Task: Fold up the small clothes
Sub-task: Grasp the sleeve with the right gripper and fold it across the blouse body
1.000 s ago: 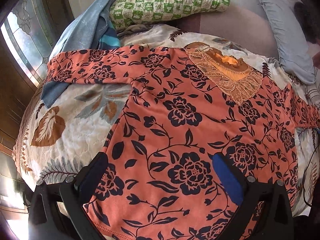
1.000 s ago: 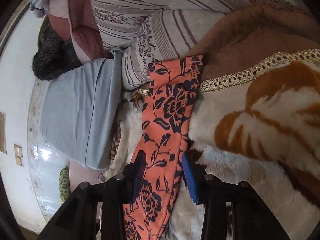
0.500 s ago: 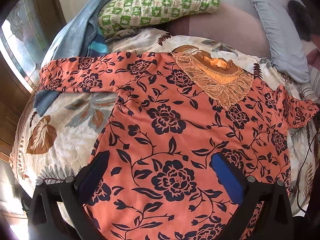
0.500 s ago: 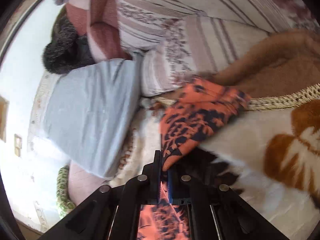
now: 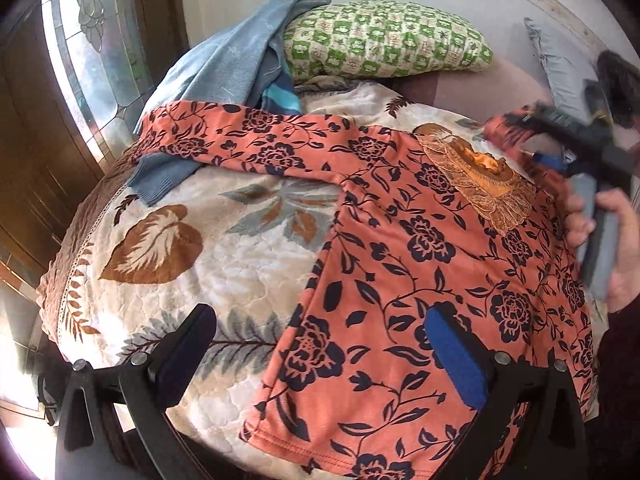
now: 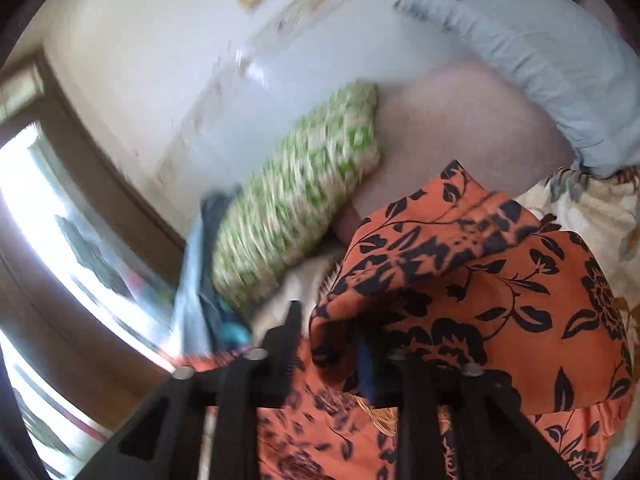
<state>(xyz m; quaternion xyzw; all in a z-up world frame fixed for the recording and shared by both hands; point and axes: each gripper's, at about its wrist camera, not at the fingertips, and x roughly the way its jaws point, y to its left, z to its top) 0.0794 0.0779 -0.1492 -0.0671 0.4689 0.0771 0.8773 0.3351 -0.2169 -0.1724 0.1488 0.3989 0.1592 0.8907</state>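
Observation:
An orange top (image 5: 400,264) with a dark flower print lies flat on the bed, its lace collar (image 5: 484,176) towards the pillows. One sleeve (image 5: 240,140) stretches out to the left. My left gripper (image 5: 320,316) hovers open over the left side seam near the hem, nothing between its fingers. At the right, a hand holds my right gripper (image 5: 532,140) over the collar. The other sleeve (image 6: 460,264) hangs folded in front of my right gripper (image 6: 328,332). Its jaws are opening, with sleeve cloth between them.
A leaf-print quilt (image 5: 192,248) covers the bed. A blue garment (image 5: 224,64) lies under the left sleeve, beside a green checked pillow (image 5: 384,36). A grey pillow (image 6: 532,52) leans at the back right. A glazed window (image 5: 92,56) and wooden frame stand left.
The right gripper shut on the sleeve, carried it over towards the collar, and its jaws now stand apart. The left gripper shifted left, from over the top's middle to its side seam.

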